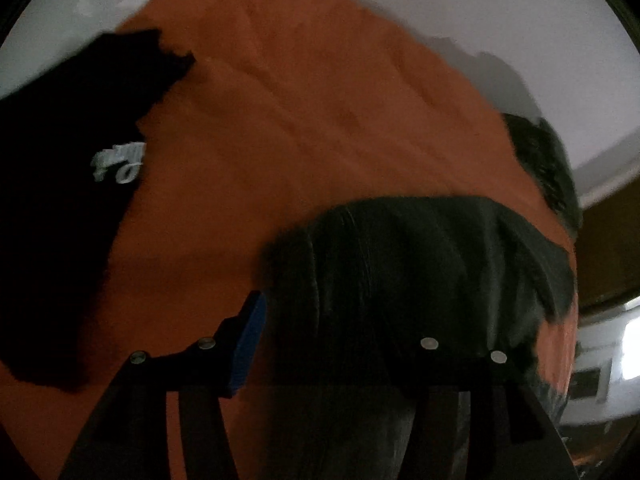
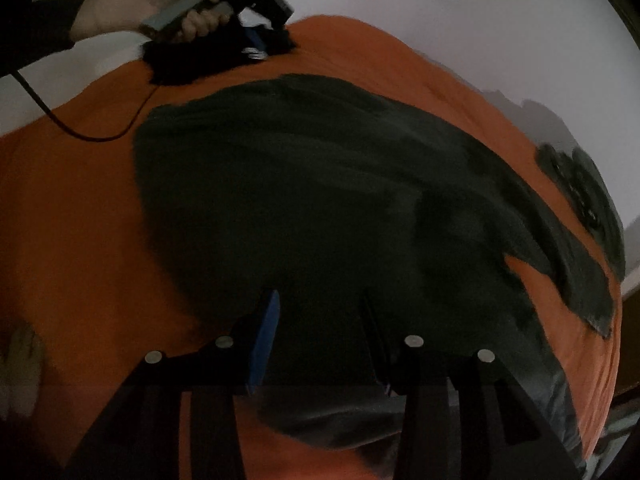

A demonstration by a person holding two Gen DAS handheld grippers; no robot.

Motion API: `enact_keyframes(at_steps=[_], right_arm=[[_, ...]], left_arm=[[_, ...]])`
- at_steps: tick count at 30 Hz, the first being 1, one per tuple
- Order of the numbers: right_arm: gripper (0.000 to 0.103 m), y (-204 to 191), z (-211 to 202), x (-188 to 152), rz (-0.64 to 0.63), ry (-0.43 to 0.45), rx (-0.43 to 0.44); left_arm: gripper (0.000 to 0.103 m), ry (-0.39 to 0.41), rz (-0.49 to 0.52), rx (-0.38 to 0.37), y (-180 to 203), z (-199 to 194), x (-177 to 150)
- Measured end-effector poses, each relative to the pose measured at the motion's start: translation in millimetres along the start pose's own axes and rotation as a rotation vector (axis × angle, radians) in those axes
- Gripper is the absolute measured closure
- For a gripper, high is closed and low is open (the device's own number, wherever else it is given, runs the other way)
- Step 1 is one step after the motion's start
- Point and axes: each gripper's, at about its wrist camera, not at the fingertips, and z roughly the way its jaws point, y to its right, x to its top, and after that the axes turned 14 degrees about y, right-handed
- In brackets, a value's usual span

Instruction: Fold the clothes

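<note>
My right gripper (image 2: pixel 316 332) jaws parted over the dark green garment (image 2: pixel 320 184) mid-frame on orange cloth (image 2: pixel 72 208), my left gripper (image 1: pixel 340 344) jaws apart, gripping nothing, black garment (image 1: pixel 60 200) at left.

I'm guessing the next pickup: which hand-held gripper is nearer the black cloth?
Left. The left hand-held gripper is right over the black cloth; the right hand-held gripper is over the grey garment, well apart from it.

An orange sheet (image 2: pixel 80 208) is being covered by a dark green garment (image 2: pixel 300 184); white lettering is being shown on a black garment (image 1: pixel 60 168).
</note>
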Motion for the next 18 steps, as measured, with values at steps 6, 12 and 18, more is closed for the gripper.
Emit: enact_keyframes(at_steps=[6, 12, 18], right_arm=[[0.051, 151, 27, 2, 0.312, -0.035, -0.151], [0.05, 329, 44, -47, 0.71, -0.069, -0.311], [0.042, 504, 36, -141, 1.08, -0.086, -0.607]], left_arm=[[0.055, -0.051, 0.106, 0.107, 25, 55, -6], [0.103, 0.143, 0.156, 0.165, 41, 35, -11], [0.103, 0.233, 0.086, 0.197, 25, 4, 41]])
